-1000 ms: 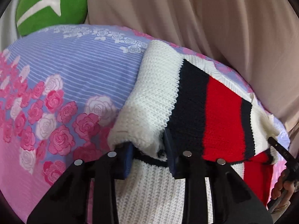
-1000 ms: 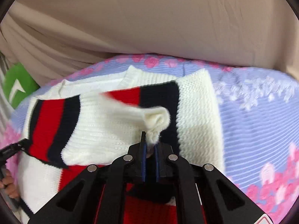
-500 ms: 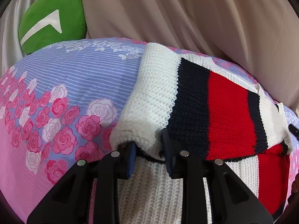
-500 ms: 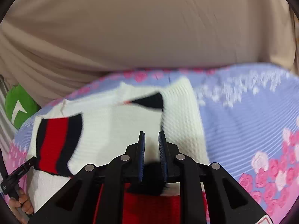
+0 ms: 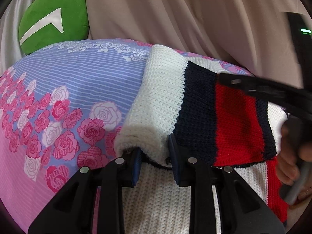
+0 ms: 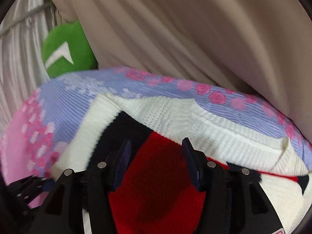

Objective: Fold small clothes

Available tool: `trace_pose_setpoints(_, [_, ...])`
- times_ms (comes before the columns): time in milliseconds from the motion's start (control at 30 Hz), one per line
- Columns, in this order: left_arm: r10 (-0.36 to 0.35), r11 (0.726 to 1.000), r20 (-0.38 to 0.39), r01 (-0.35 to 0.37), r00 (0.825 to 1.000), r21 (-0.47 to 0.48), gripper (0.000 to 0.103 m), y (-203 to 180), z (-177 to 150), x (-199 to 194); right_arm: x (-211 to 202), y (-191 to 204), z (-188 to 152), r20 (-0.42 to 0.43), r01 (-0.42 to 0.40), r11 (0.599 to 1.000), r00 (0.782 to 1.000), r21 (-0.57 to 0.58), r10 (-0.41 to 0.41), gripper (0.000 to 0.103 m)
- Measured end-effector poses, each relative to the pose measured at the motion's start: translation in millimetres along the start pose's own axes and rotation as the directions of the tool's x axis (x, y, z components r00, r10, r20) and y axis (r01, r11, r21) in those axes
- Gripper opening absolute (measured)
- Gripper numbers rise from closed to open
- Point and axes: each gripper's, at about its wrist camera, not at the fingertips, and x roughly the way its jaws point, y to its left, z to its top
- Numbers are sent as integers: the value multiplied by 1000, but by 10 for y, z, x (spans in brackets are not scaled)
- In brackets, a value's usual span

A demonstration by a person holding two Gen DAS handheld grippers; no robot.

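Left wrist view: the left gripper (image 5: 154, 156) stands narrow, its blue pads pinching the rolled white cuff (image 5: 144, 136) of a knitted sleeve — the wool bulges out between the jaws. Ahead of the jaws and to their right the sleeve (image 5: 195, 101) runs white, then navy, then red, then navy again, laid across the body of the sweater (image 5: 156, 198), whose white ribbed knit fills the space just below the pads. Further right, a finger of the right gripper (image 5: 263, 91) reaches in over the red band, with the right hand (image 5: 292, 152) of the person behind it. Left of the jaws spreads the rose-printed bedsheet (image 5: 68, 97); beyond it sit a green cushion (image 5: 52, 25) and a beige curtain (image 5: 175, 13).

Right wrist view: the right gripper (image 6: 156, 158) is opening — its jaws stand apart with nothing pressed between the pads, only the red band of the sweater (image 6: 156, 191) lying beneath them. Ahead of the jaws lies the white ribbed hem (image 6: 224, 134), then the sheet's edge and the curtain.
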Motion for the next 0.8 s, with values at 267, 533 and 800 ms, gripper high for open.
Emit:
trace_pose_setpoints(267, [5,1000,0,-5,1000,9,25,-11,-3,12,-136,48,146,98,15,999,995,-31,-12,5])
trace_pose_setpoints(533, [13,1000,2,-13,1000,27,25,-49,-17,18,138,-144,112,40,17,998,999,67,-19,10])
trace_pose_setpoints(800, [4,1000,2,-4,1000,27,25,-35,-14,23,-1079,-1149,-681,151,6,949,987,315,-56,46])
